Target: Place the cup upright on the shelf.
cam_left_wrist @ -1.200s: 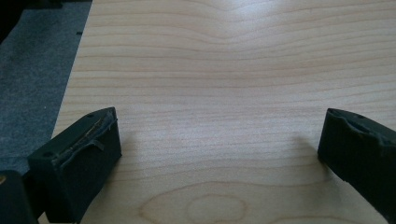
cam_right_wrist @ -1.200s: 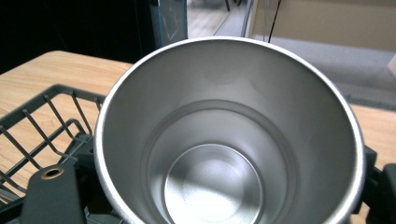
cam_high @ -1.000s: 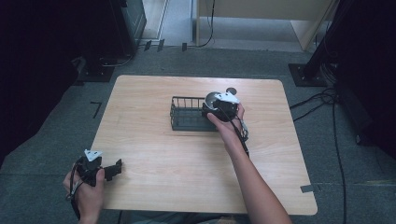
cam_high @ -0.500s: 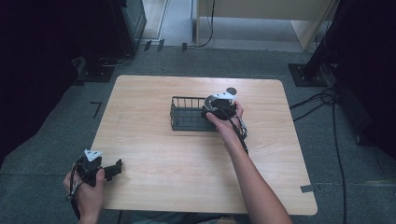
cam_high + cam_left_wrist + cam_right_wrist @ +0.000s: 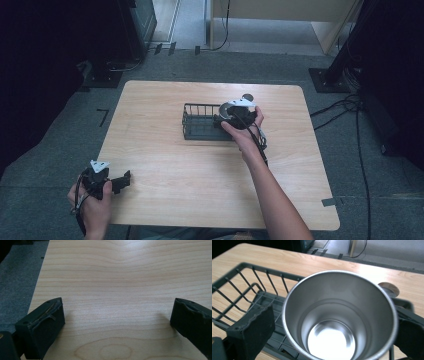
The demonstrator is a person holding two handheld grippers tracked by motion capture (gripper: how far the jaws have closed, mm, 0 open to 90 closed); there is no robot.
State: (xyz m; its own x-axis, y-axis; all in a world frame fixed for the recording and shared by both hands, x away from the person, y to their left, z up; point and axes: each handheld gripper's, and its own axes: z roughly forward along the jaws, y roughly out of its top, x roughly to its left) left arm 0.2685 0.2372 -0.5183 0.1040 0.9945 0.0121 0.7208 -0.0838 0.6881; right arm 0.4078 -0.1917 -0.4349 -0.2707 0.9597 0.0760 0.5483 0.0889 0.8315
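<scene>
From the high view the table [image 5: 165, 150] carries a black wire basket [image 5: 200, 122] near its far middle, and the right gripper [image 5: 235, 114] sits at the basket's right end, with the hand [image 5: 245, 132] wrapped round it and the forearm running up from the bottom edge at a slant. That view hides what lies between the jaws. The right gripper view shows it: a steel cup [image 5: 339, 317] stands upright between the two black jaws, mouth open toward the camera, its long axis running down to a shiny round bottom. The left jaw pad lies against the cup's rim on one side and the right jaw meets it on the other, so the jaws appear closed on the cup. The cup is over the basket's end, the wire wall [image 5: 249, 287] showing behind and to its left; whether it rests on the basket floor cannot be told. A small round wooden thing [image 5: 389, 288] shows just past the rim. The left gripper [image 5: 112, 182] lies low at the table's near left corner, held in the left hand [image 5: 92, 205] and pointing right. Its own view shows its jaws spread wide over bare wood [image 5: 112, 290], holding nothing.
</scene>
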